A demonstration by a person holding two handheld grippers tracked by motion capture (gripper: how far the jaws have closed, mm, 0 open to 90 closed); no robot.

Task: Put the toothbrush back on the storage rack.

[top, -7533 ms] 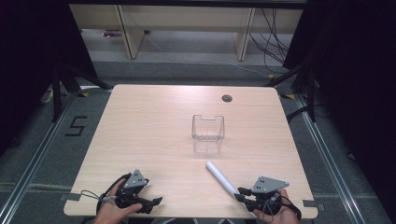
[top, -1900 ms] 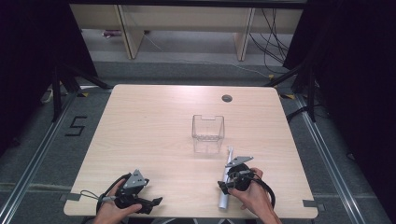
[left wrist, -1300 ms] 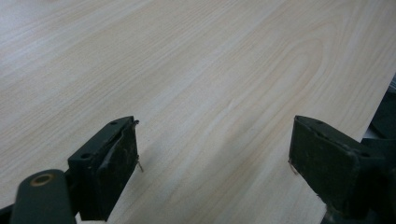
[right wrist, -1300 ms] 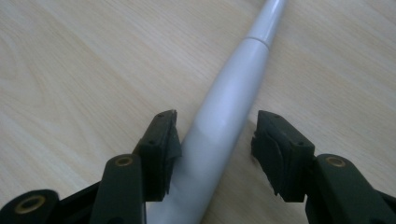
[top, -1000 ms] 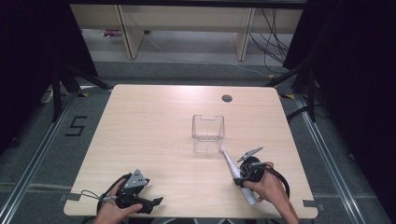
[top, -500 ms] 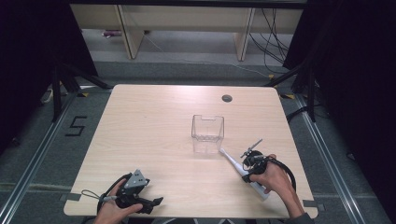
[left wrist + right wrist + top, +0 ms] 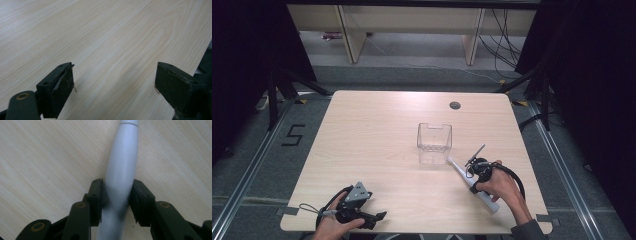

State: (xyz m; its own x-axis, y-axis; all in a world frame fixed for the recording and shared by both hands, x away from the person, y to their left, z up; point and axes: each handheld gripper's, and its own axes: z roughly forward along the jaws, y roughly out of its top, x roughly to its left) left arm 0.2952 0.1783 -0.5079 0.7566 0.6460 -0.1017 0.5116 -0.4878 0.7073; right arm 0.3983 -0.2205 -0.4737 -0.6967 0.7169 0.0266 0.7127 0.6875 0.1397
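High view: your right gripper (image 7: 475,169) clamps the toothbrush (image 7: 486,196), its long axis aiming far-left at the container (image 7: 434,143); your left gripper (image 7: 362,216) gapes empty.

A pale wooden table (image 7: 377,140) with a round cable hole (image 7: 455,105) near its far edge carries a clear plastic container (image 7: 434,142) standing upright near the middle. The left gripper (image 7: 362,215) rests near its front edge.
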